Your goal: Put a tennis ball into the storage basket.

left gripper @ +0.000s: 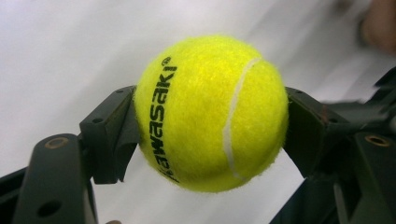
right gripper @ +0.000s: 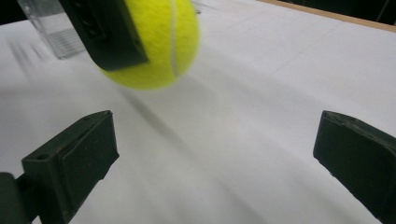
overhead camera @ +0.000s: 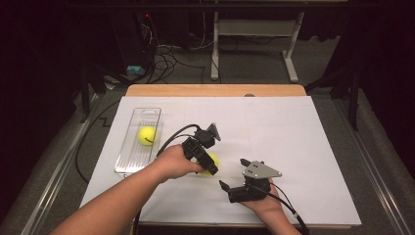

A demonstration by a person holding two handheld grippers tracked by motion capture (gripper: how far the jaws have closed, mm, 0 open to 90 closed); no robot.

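Left gripper (overhead camera: 209, 165) clamps a Kawasaki tennis ball (left gripper: 211, 113) between both pads, above white table sheet (overhead camera: 293, 147). Right gripper (overhead camera: 232, 175) just beside, jaws wide, empty. Clear tray (overhead camera: 128, 156) left of both; dark room, cables on floor.

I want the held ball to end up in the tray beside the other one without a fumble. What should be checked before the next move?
1. Left gripper shut on the tennis ball, a pad on each side: ok.
2. Ball lifted off the white table cover: cannot tell.
3. Right gripper open, nothing between its pads: ok.
4. Right gripper apart from the held ball: ok.
5. Clear tray has free room beside the second ball: ok.
6. Tray lying flat on the cover: ok.
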